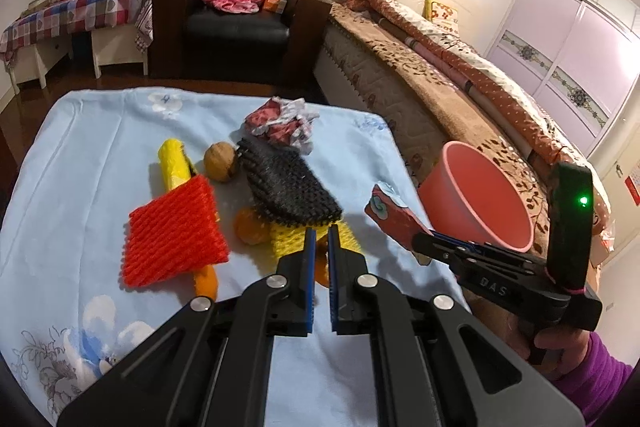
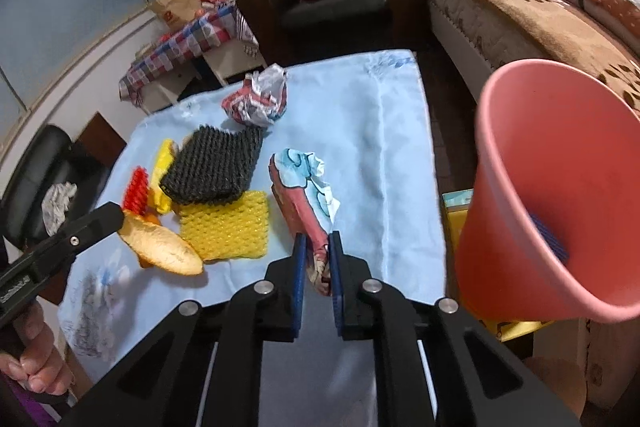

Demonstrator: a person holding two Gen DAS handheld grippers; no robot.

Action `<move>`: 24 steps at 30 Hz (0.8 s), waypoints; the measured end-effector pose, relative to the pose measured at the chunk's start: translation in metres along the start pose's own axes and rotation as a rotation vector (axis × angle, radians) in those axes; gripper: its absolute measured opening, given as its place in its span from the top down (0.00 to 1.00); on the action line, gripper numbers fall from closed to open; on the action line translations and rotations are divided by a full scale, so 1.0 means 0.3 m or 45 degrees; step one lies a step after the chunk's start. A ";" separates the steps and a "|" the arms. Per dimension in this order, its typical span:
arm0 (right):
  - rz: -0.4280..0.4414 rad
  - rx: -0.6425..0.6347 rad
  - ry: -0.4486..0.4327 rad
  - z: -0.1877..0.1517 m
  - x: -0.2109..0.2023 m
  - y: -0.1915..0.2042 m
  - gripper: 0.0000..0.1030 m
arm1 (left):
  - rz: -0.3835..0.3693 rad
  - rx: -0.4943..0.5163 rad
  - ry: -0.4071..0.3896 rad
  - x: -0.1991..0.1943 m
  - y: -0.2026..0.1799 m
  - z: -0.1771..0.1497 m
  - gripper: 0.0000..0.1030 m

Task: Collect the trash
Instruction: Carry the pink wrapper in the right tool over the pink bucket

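The right gripper is clamped on a crumpled red-and-blue wrapper, held up at the centre of the right wrist view, above the blue cloth and left of the pink bucket. The bucket fills the right side of that frame, tilted with its mouth toward the camera; something small and dark blue shows inside it, too unclear to name.

The left gripper sits at lower centre of its own view, its jaws nearly together with only a narrow gap. I cannot tell whether it grips anything; the right wrist view shows orange peel at its tip.

The job looks to be at an early stage. Left on the cloth are a black foam net, a yellow foam net, a red foam net, a yellow roll, a walnut, and a crumpled printed bag at upper centre. The wrapper likely goes into the bucket first.
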State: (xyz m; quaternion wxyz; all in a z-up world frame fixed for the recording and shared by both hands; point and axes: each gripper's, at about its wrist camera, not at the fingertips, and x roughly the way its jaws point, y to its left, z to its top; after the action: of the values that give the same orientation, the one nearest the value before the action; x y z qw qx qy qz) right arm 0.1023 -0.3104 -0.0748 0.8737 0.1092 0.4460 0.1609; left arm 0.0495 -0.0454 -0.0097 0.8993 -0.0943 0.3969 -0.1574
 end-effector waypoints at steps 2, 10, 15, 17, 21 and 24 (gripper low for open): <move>0.001 0.021 -0.035 -0.001 -0.041 -0.012 0.90 | -0.012 0.016 -0.014 -0.008 -0.024 0.010 0.96; -0.060 0.107 -0.154 0.003 -0.191 -0.101 0.90 | -0.066 0.095 -0.058 -0.014 -0.139 0.065 0.96; -0.109 0.168 -0.201 0.003 -0.250 -0.184 0.90 | -0.114 0.158 -0.068 0.009 -0.235 0.100 0.96; -0.129 0.191 -0.215 0.000 -0.268 -0.214 0.90 | -0.133 0.181 -0.074 0.015 -0.270 0.109 0.96; -0.167 0.238 -0.242 -0.003 -0.304 -0.274 0.90 | -0.166 0.230 -0.077 0.036 -0.348 0.126 0.96; -0.185 0.270 -0.259 -0.007 -0.326 -0.316 0.90 | -0.183 0.267 -0.075 0.054 -0.400 0.138 0.95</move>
State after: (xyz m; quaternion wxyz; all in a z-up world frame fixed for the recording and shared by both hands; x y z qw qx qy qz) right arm 0.0640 -0.4349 -0.0349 0.9073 0.1839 0.3763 0.0374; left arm 0.0655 -0.1613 0.0424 0.9019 -0.0326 0.3440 -0.2592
